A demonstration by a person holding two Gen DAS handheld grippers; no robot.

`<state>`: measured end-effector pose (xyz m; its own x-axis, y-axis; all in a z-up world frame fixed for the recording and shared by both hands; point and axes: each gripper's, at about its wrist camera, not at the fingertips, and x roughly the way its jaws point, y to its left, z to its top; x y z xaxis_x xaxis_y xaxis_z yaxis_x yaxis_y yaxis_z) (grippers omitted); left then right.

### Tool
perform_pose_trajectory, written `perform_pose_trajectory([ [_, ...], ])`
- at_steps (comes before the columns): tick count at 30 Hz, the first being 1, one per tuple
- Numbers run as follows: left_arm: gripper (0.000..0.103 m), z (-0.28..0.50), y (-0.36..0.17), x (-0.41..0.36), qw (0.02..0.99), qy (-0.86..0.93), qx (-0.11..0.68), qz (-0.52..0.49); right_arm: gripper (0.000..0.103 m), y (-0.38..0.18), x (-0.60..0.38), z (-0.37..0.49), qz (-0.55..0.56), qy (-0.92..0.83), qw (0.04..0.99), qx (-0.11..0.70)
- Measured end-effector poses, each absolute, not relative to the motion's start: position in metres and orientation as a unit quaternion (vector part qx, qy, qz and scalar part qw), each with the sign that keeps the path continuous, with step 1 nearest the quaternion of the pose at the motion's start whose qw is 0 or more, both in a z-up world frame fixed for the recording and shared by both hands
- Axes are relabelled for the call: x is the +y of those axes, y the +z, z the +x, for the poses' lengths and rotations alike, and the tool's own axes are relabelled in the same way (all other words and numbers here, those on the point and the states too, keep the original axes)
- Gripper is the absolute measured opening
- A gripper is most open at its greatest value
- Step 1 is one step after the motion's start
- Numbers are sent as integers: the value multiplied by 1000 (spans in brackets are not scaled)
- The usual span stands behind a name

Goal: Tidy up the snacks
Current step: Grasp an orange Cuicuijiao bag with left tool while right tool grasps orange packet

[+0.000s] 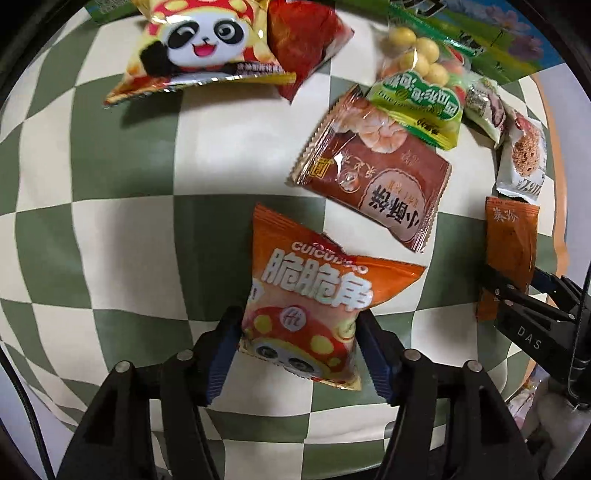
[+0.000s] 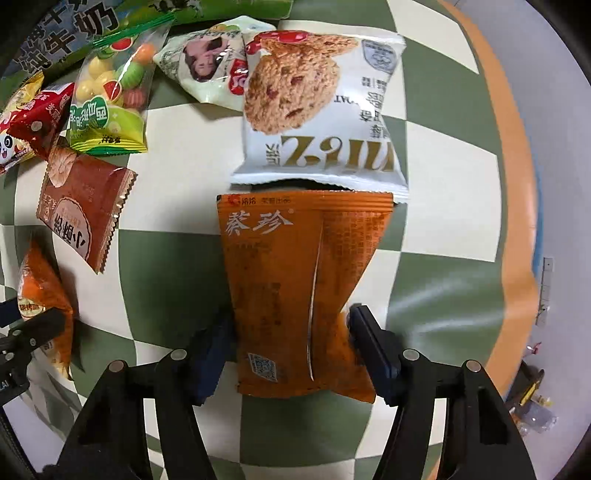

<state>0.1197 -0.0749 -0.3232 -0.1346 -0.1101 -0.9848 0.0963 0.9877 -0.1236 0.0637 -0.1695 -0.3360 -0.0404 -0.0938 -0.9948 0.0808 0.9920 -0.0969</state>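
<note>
My left gripper is shut on an orange puffed-snack bag with a panda face, held above the checkered cloth. My right gripper is shut on a flat orange packet, which also shows in the left wrist view. Its top edge touches a white oat-cookie packet. The left gripper's orange bag shows at the right wrist view's left edge.
On the cloth lie a brown shrimp-cracker packet, a green candy bag, a yellow panda bag, a red packet and a pale green packet. A green milk carton lies at the back. The table's orange rim runs along the right.
</note>
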Motion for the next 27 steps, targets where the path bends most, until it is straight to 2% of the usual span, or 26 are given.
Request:
perform_pose_trajectory([
  [4,64,117,-332,-80,651,-92,754,7,65,-333,-165,59,39,-29,679,732],
  [8,70,106,-351,-73,648,-93,756,16,67,-338,-168,53,142,6,648,748],
  [10,71,110,-357,-85,647,-91,757,18,78,-342,-172,52,176,6,637,751],
  [11,71,110,-358,-87,648,-90,756,20,80,-342,-172,53,179,5,639,748],
  [15,70,120,-353,-92,656,-83,750,17,82,-338,-166,55,149,-15,655,741],
  [16,65,119,-351,-93,663,-79,744,15,82,-337,-165,53,143,-18,656,741],
  [17,54,122,-349,-93,668,-76,740,16,82,-338,-159,53,134,-23,658,740],
  [18,50,122,-348,-94,673,-72,735,20,82,-339,-155,53,119,-29,662,739],
  [20,48,132,-345,-88,675,-69,734,17,78,-340,-147,52,93,-39,674,732],
  [21,48,133,-342,-89,675,-68,734,16,66,-339,-141,51,67,-46,683,726],
  [22,47,132,-341,-88,674,-67,735,15,63,-339,-136,51,56,-50,688,722],
  [27,46,130,-331,-71,674,-70,736,6,55,-329,-132,48,68,-39,699,711],
])
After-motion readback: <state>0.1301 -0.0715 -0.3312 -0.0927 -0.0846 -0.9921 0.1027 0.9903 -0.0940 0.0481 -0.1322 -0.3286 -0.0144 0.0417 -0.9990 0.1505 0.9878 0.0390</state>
